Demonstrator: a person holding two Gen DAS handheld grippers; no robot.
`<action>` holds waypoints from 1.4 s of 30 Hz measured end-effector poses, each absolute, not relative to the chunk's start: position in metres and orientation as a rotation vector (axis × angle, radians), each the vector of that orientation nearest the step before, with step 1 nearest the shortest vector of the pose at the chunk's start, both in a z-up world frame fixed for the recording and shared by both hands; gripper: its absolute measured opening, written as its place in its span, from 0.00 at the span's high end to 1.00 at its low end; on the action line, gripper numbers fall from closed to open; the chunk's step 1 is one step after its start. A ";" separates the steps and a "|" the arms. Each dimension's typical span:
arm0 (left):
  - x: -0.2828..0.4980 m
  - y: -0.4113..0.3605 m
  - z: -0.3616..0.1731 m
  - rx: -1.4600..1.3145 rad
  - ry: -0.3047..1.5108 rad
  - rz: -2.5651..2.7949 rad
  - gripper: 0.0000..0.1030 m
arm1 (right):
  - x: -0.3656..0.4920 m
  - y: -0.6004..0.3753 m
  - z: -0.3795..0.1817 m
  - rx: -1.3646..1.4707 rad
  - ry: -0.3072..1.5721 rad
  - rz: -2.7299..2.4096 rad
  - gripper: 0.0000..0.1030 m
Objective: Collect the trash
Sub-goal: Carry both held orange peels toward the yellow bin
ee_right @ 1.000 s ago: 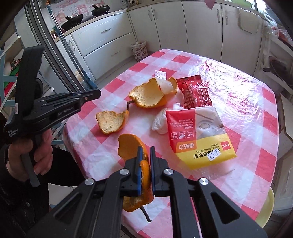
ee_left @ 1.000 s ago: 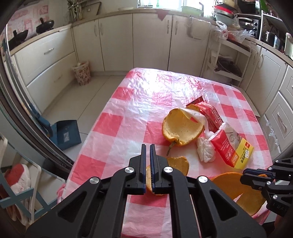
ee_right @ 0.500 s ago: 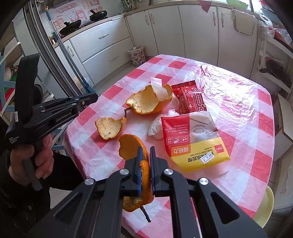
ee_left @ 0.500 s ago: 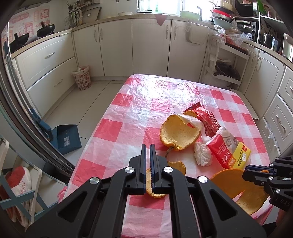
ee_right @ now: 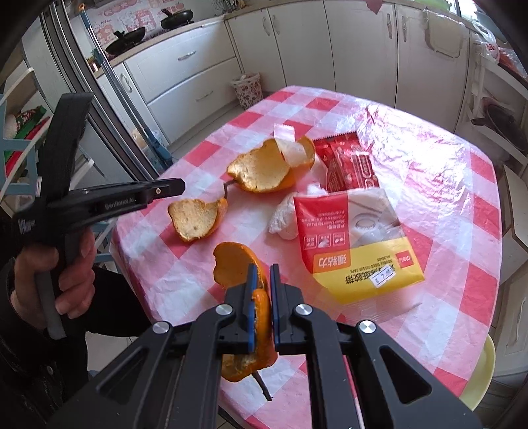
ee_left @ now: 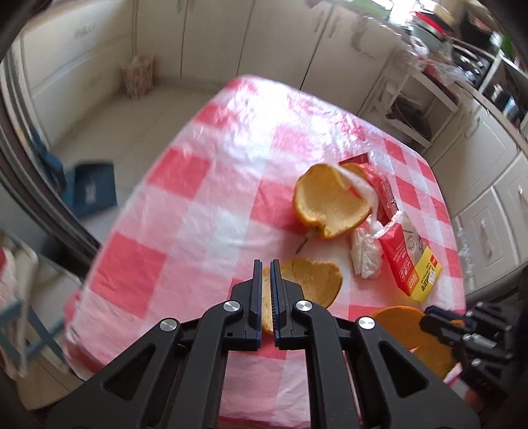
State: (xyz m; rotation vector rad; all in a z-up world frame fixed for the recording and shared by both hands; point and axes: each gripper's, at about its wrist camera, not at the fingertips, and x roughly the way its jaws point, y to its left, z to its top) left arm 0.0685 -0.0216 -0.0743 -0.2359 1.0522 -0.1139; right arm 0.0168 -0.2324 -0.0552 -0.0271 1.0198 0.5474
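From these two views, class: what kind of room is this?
Most likely a home kitchen: cream cabinets line the walls, pans sit on the counter, and a checked-cloth table holds food scraps.

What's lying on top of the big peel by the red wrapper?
A white strip curls over the big peel rim. Whatever sits beneath the peel is covered.

A table under a glossy red-and-white checked plastic cloth (ee_right: 429,171) carried a large cupped orange peel (ee_right: 264,171); a smaller pale-lined peel piece (ee_right: 196,219) near its edge; a crumpled white tissue (ee_right: 283,217); a red foil wrapper (ee_right: 349,163); a red-and-yellow tape packet (ee_right: 356,244).
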 end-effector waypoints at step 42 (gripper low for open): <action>0.060 -0.054 -0.072 -0.060 0.995 -0.135 0.94 | 0.022 -0.228 -0.073 -0.003 1.031 0.533 0.93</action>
